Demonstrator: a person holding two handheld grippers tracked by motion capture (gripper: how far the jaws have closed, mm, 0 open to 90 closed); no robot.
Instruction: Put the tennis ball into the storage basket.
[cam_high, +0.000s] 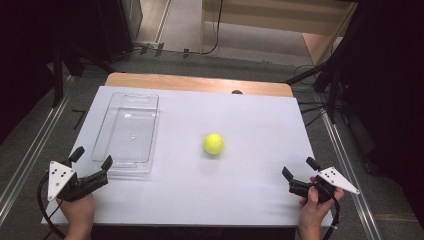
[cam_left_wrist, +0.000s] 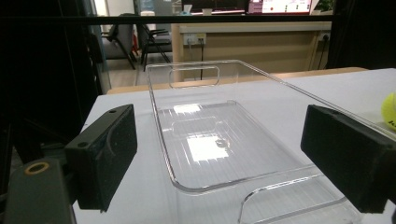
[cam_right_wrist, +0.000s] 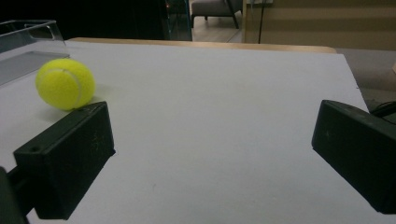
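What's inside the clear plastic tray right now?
Nothing: the clear tray is empty, and its see-through bottom shows the white table beneath. The tennis ball lies outside it on the table. Nothing covers the tray's inside.

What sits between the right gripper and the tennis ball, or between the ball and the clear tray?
Nothing visible does. Bare white table lies between the open right gripper and the tennis ball, and between the ball and the empty clear plastic tray. Only the tray's own low wall must be cleared.
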